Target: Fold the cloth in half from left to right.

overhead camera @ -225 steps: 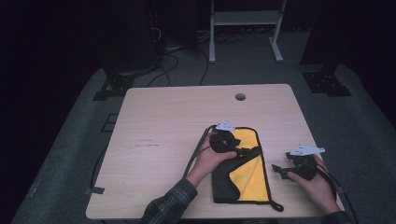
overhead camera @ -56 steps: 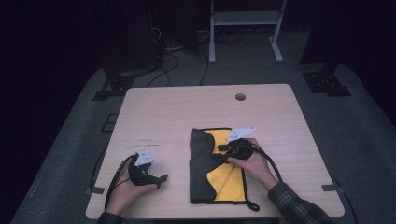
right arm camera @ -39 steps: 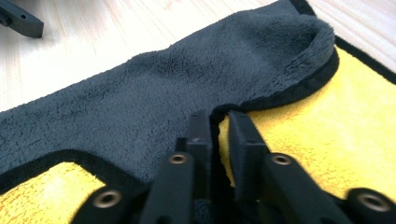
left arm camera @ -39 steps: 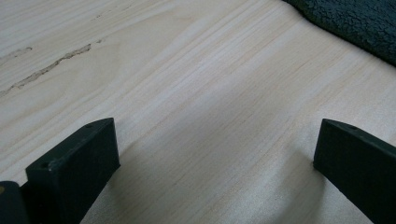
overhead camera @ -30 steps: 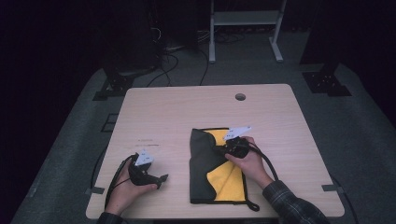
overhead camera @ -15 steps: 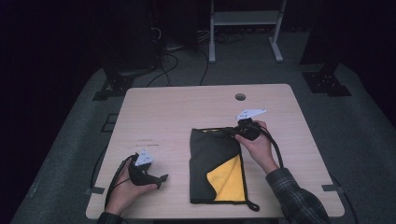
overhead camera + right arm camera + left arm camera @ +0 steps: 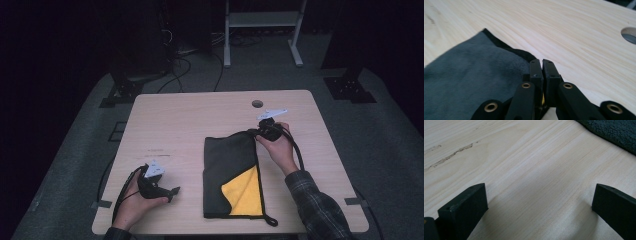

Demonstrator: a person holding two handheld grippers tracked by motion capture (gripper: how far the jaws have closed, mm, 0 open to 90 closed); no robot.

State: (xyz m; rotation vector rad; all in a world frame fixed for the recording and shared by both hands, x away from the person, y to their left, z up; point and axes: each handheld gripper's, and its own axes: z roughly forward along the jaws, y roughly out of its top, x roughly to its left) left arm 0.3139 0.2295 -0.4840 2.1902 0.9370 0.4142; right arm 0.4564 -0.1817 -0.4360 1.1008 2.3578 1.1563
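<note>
A dark grey cloth (image 7: 231,160) with a yellow underside (image 7: 245,192) lies on the wooden table (image 7: 190,120), right of centre. My right gripper (image 7: 252,133) is at the cloth's far right corner and is shut on it. In the right gripper view the jaws (image 7: 541,63) are pressed together over the edge of the grey cloth (image 7: 474,72), with a sliver of yellow between them. My left gripper (image 7: 174,191) rests near the table's front left, open, with nothing between its jaws. Bare wood lies between them in the left gripper view (image 7: 540,195), and the cloth's edge (image 7: 614,132) is at the top right.
A round cable hole (image 7: 257,103) sits in the table beyond the right gripper. A cord (image 7: 270,220) trails from the cloth's near right corner. A white stand (image 7: 260,30) and cables are on the floor behind the table.
My right gripper has moved away toward the table's far right with the cloth's corner, drawing the grey side over the yellow, so less yellow shows. The left gripper has stayed put.
</note>
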